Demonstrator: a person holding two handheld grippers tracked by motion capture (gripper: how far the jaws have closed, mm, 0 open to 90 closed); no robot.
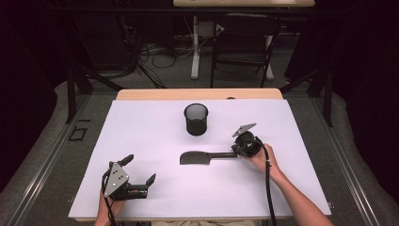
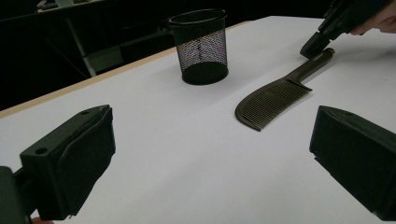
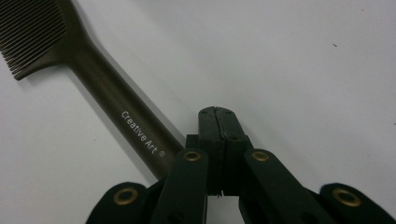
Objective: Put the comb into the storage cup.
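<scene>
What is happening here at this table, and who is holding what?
A person works with a gripper in each hand at a white table. The right gripper is shut, its jaws pressed together beside the handle end of a dark comb that lies flat; it does not hold it. The left gripper waits open near the front edge. A black mesh cup stands upright behind the comb.

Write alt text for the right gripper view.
The right tool, its black jaws pressed shut with nothing between them, hovers beside the handle end of a dark comb lying on a white table. The handle reads "Creative Art"; the comb's teeth sit at the upper left.
</scene>
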